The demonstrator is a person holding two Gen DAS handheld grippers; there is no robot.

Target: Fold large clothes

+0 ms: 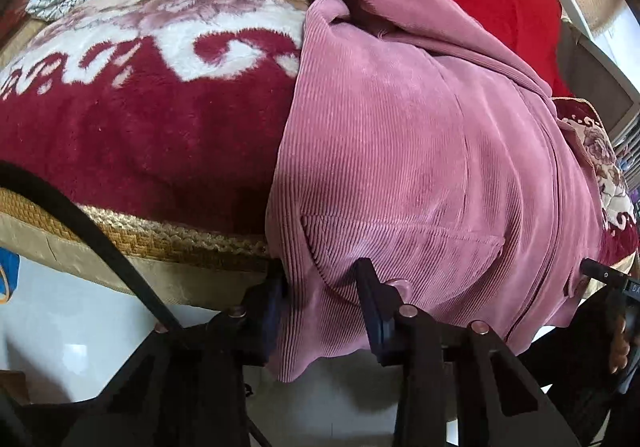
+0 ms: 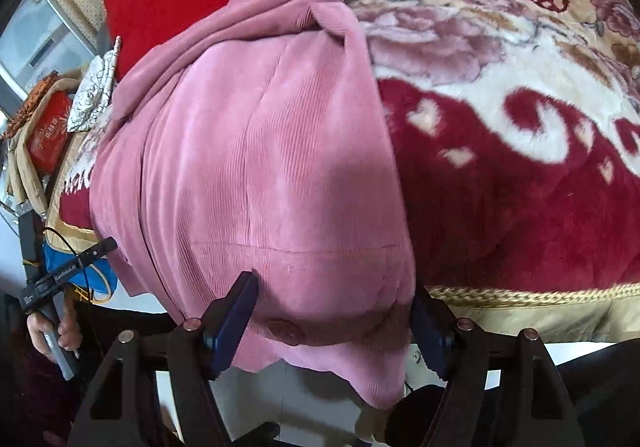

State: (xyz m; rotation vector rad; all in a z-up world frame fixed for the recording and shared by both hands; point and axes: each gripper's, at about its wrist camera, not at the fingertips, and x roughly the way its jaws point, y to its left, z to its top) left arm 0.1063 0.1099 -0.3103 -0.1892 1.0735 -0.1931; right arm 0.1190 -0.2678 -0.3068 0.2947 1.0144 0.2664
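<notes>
Left wrist view shows the left gripper (image 1: pixel 320 289) with its two fingers wide apart, and the hem of the pink coat (image 1: pixel 400 151) hangs down between them, not pinched yet. In the right wrist view the right gripper (image 2: pixel 336 301) is spread apart around the other hem corner too. I think this is the grab step; next both should squeeze shut on the hem, then lift it up and over. The coat is soft with thin ribbed lines, and a round button (image 2: pixel 286 327) sits near the right tool. Past the tools, it lies on a fuzzy red blanket (image 1: pixel 140 135) with white swirls.
</notes>
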